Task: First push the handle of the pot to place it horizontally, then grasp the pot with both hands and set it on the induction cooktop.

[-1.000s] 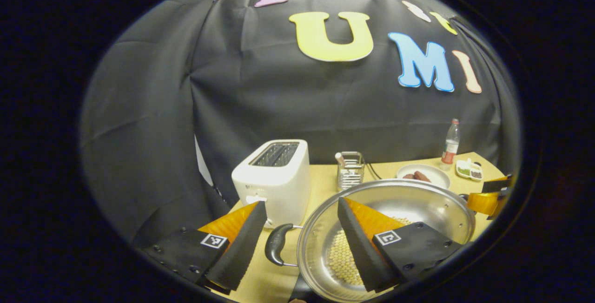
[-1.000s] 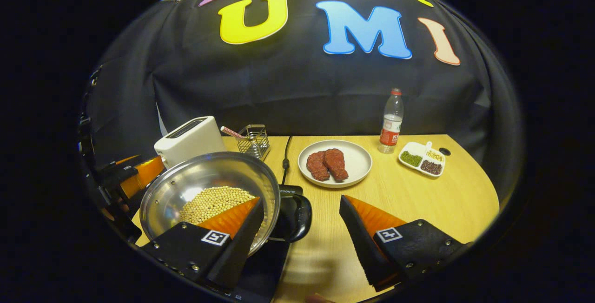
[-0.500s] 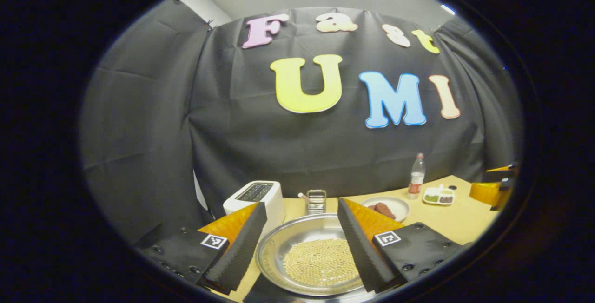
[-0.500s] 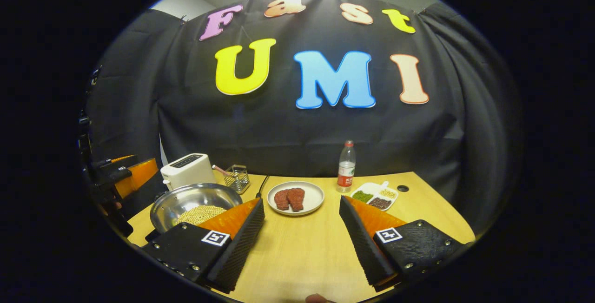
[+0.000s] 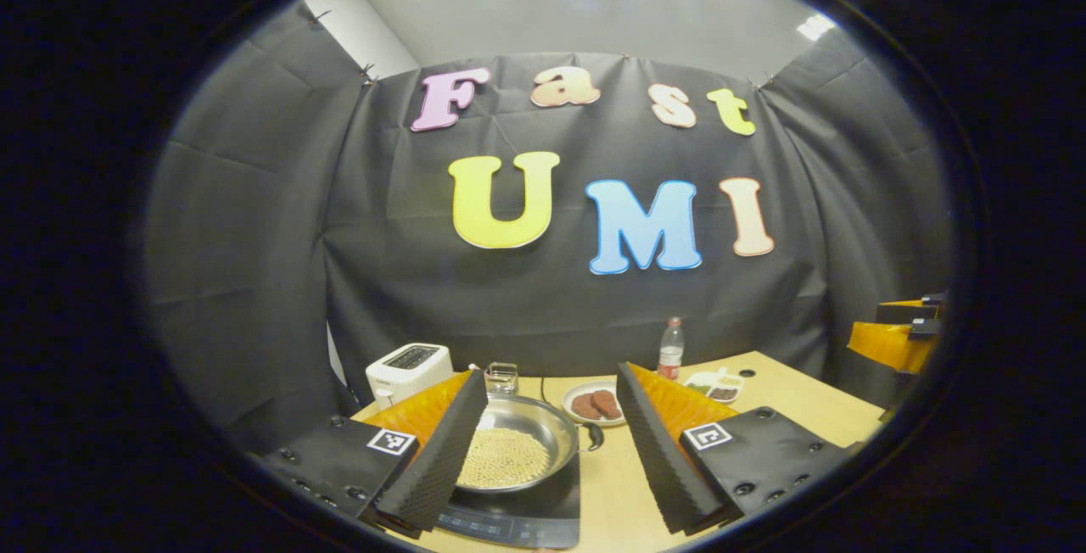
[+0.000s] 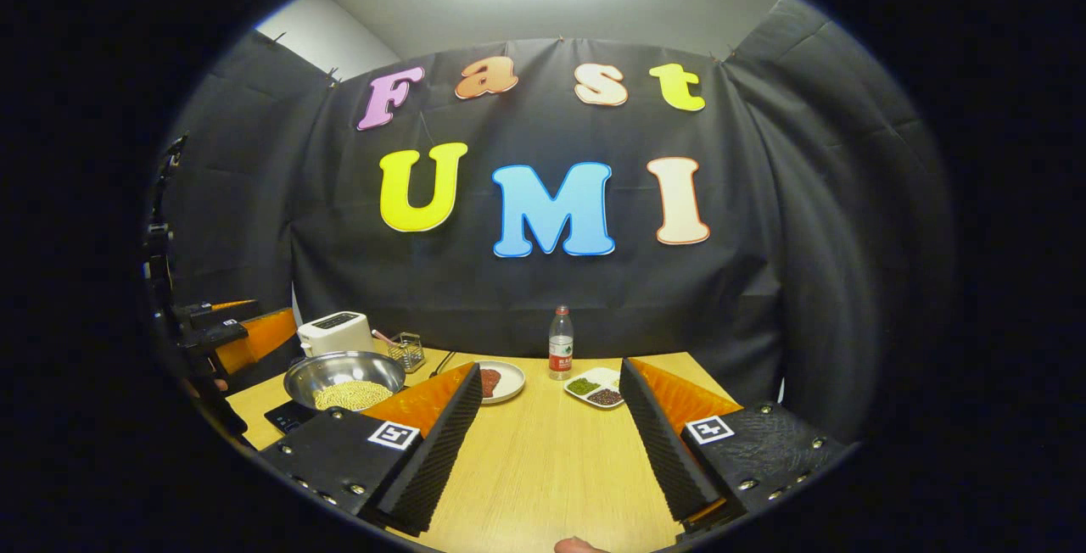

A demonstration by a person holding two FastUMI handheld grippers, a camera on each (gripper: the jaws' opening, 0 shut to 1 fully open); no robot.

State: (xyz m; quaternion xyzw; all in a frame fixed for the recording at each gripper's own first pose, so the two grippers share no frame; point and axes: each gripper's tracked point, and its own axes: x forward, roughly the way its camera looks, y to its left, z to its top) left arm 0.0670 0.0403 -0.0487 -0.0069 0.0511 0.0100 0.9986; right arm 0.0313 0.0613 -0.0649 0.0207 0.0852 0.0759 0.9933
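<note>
Wooden table (image 6: pixel 543 451), round steel pot (image 5: pixel 543 426)

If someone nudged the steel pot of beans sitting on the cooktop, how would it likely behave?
The shiny round steel pot would probably slide rather than tip: it looks wide and shallow on the flat black induction cooktop. The pale beans likely add weight and could shift. Its rigid black side handle suggests a push there would pivot it.

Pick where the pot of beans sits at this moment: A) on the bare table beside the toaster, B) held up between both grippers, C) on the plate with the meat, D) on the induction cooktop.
D: the pot rests on the dark induction cooktop, with both grippers open and clear of it.
</note>
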